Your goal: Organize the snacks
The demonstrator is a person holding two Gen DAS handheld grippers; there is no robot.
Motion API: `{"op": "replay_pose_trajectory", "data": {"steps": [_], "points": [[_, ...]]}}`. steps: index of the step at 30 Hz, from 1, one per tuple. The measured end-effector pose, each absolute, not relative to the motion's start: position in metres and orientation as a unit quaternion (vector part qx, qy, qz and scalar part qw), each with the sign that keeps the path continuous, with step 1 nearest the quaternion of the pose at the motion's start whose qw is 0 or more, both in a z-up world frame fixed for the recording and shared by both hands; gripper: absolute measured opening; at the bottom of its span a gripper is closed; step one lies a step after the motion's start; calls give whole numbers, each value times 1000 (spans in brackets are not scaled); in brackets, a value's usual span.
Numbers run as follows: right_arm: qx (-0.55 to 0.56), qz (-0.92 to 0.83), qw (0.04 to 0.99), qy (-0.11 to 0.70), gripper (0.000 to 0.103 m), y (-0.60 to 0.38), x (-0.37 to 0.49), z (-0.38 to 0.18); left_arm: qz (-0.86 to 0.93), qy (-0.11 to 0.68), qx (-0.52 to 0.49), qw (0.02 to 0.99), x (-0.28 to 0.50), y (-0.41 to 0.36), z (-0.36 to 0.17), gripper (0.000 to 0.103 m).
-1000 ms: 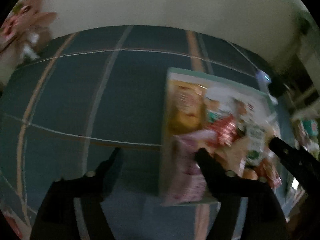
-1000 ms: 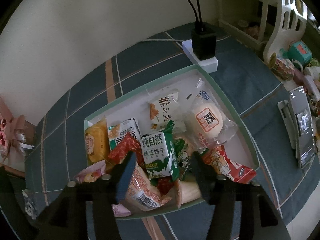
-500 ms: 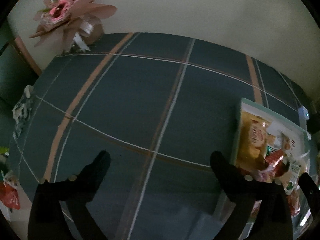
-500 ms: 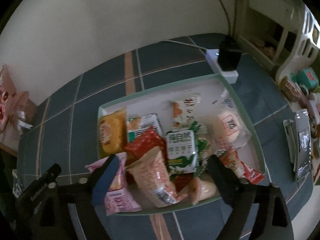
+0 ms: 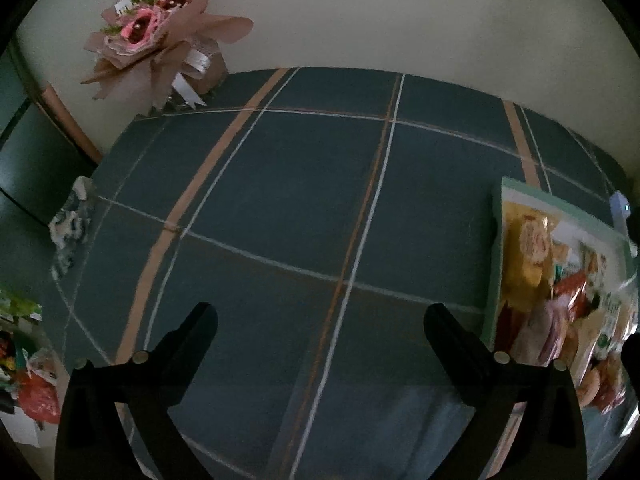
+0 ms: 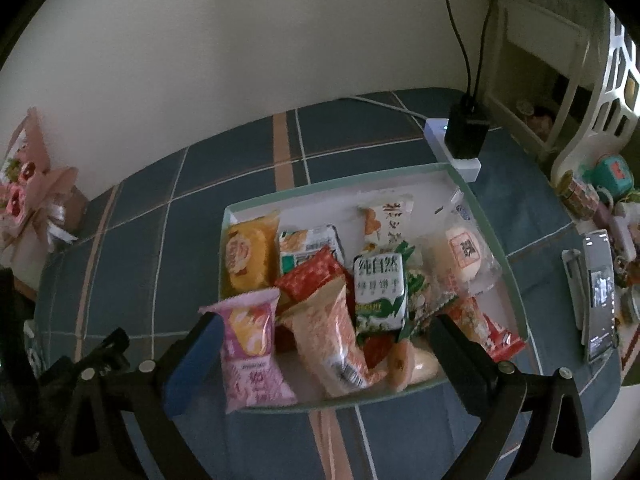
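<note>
A shallow green-rimmed tray holds several snack packs: a yellow cake pack, a pink pack lying over the front rim, an orange pack, a green and white biscuit pack and a round bun. My right gripper is open and empty, above the tray's front edge. My left gripper is open and empty over bare plaid cloth. The tray lies to its right.
A blue plaid cloth covers the table. A pink bouquet stands at the back left by the wall. A white power strip with a black plug sits behind the tray. A phone and small items lie at the right.
Both grippers opened wide. The left one swung left, away from the tray, to face bare cloth. The right one drew back from the tray a little.
</note>
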State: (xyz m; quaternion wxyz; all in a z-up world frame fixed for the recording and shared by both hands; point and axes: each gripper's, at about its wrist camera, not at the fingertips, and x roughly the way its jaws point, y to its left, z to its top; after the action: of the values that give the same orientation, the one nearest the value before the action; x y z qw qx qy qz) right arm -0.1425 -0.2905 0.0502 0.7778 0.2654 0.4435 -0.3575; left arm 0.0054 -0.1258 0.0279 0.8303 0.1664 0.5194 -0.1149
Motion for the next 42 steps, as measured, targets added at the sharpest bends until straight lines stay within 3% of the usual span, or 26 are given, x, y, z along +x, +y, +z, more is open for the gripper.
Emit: {"op": "replay_pose_trajectory", "data": {"steps": [15, 42], "points": [[247, -362, 782, 443, 103, -231, -190, 38, -156, 487, 201, 835, -48, -81, 35, 103], [233, -357, 787, 446, 103, -221, -188, 38, -171, 488, 188, 835, -47, -71, 40, 103]]}}
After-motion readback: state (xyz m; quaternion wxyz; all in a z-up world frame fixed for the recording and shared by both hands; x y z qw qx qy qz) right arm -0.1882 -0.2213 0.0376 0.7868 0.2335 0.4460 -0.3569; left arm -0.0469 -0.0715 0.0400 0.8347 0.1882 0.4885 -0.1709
